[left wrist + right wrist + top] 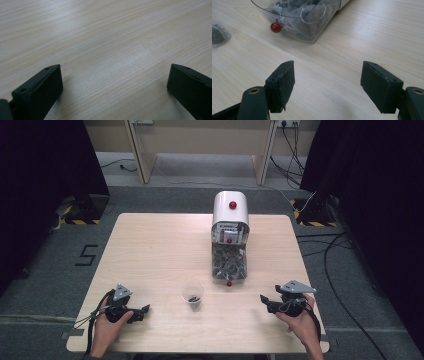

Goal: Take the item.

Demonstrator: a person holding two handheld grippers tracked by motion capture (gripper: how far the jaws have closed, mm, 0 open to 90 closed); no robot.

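Observation:
A white dispenser [230, 207] with a red knob stands at the table's far middle. Its clear bin [229, 262] holds dark tea bags, and the right gripper view has the bin [299, 17] with a red ball [275, 27] on its front. A small clear cup [192, 296] with dark contents sits in front of the dispenser. My left gripper [144, 311] rests near the front left, open over bare wood [112, 72]. My right gripper [263, 301] sits at the front right, open, pointing toward the bin, nothing between its jaws [327, 80].
The wooden table [150, 245] has free room on its left half. Dark curtains flank both sides. Cables [330, 260] lie on the grey floor to the right. Wooden furniture legs [137, 155] stand behind the table.

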